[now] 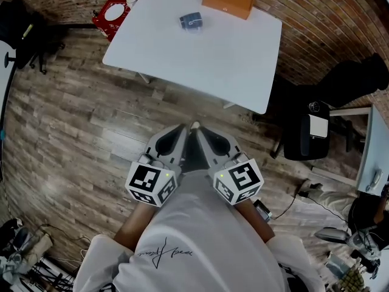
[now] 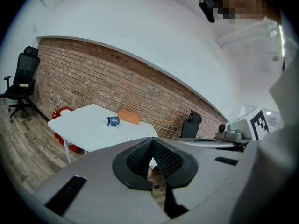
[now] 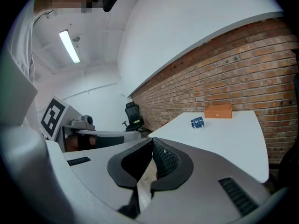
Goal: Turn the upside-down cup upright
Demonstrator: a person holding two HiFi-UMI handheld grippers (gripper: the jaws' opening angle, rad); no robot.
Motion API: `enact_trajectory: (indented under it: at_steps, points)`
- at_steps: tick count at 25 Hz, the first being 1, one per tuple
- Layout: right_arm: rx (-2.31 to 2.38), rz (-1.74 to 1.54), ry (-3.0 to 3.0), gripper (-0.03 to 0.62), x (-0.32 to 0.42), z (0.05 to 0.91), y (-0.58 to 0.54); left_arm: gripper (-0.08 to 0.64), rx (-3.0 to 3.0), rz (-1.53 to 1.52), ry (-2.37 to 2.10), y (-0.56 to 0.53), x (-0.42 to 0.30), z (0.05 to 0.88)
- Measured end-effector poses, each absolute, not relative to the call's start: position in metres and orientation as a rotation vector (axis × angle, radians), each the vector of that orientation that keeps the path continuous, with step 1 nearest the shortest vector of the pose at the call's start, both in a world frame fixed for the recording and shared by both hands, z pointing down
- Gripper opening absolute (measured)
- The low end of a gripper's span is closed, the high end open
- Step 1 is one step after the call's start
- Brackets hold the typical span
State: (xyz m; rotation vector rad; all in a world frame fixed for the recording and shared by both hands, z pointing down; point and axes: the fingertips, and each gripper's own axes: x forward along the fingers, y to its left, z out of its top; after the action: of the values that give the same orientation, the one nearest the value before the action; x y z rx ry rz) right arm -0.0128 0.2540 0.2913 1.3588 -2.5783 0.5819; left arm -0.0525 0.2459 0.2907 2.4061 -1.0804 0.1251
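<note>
Task not under way: both grippers are held close to the person's chest, well short of the table (image 1: 243, 72). Left gripper (image 1: 176, 140): jaws closed, pads meeting at the tips, nothing between them; its own view confirms this, with only floor showing through the gap lower down. Right gripper (image 1: 213, 140): same, jaws together and empty. The two point toward 12 o'clock with their noses almost touching. The cup (image 1: 191, 21) is blue with pale markings and stands on the white table at 12 o'clock from the grippers, well apart from them. It also shows small in the left gripper view (image 2: 112, 121) and the right gripper view (image 3: 197, 122). It is too small in every view for me to tell which end is up or whether it has a handle. An orange box (image 1: 228, 0) sits near it, at about 1 o'clock from the cup, not touching. A red object (image 1: 109, 17) lies on the floor at the table's 9 o'clock side. My judgement is that the cup is rigid, light, and smooth-walled, so likely slippery, and could chip if dropped. I would open one gripper wide and take it across the side wall around mid-height. I would squeeze firmly, lift clear, and then rotate, keeping away from the box.
</note>
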Motion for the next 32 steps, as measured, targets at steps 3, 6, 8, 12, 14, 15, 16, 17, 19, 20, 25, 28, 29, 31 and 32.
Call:
enact_trajectory:
  at_steps: [3, 6, 8, 12, 14, 15, 16, 17, 19, 20, 25, 28, 29, 31, 32]
  points:
    - [1.357, 0.602, -2.566, 0.021, -0.008, 0.295, 0.239, 0.008, 2.407, 0.124, -1.061, 0.23, -0.046, 0.292]
    - [1.358, 0.607, -2.555, 0.021, -0.001, 0.297, 0.221, 0.008, 2.409, 0.124, -1.052, 0.213, -0.039, 0.293]
    - [1.364, 0.611, -2.552, 0.021, 0.004, 0.297, 0.21, 0.008, 2.409, 0.136, -1.047, 0.202, -0.034, 0.295]
    - [1.375, 0.624, -2.55, 0.021, 0.02, 0.299, 0.188, 0.008, 2.416, 0.147, -1.038, 0.181, -0.02, 0.296]
    - [1.385, 0.639, -2.551, 0.021, 0.03, 0.299, 0.176, 0.008, 2.417, 0.15, -1.044, 0.171, -0.015, 0.295]
    - [1.388, 0.646, -2.551, 0.021, 0.034, 0.3, 0.17, 0.008, 2.414, 0.154, -1.049, 0.166, -0.013, 0.295]
    - [1.388, 0.65, -2.552, 0.021, 0.038, 0.301, 0.164, 0.008, 2.41, 0.159, -1.055, 0.161, -0.011, 0.296]
    - [1.386, 0.652, -2.555, 0.021, 0.04, 0.301, 0.158, 0.008, 2.406, 0.164, -1.059, 0.156, -0.009, 0.297]
    - [1.381, 0.648, -2.564, 0.021, 0.043, 0.301, 0.144, 0.008, 2.401, 0.171, -1.068, 0.147, -0.007, 0.298]
    - [1.377, 0.646, -2.57, 0.021, 0.044, 0.3, 0.138, 0.008, 2.4, 0.173, -1.071, 0.142, -0.005, 0.298]
    - [1.346, 0.637, -2.594, 0.021, 0.047, 0.299, 0.117, 0.008, 2.401, 0.175, -1.084, 0.119, 0.005, 0.298]
    - [1.338, 0.637, -2.601, 0.021, 0.053, 0.3, 0.107, 0.008, 2.406, 0.172, -1.092, 0.107, 0.013, 0.296]
    - [1.337, 0.638, -2.606, 0.021, 0.055, 0.3, 0.105, 0.008, 2.407, 0.171, -1.096, 0.104, 0.015, 0.296]
    - [1.33, 0.636, -2.62, 0.021, 0.058, 0.299, 0.101, 0.008, 2.407, 0.169, -1.103, 0.099, 0.017, 0.296]
    - [1.328, 0.632, -2.625, 0.021, 0.06, 0.299, 0.098, 0.008, 2.406, 0.166, -1.106, 0.097, 0.018, 0.295]
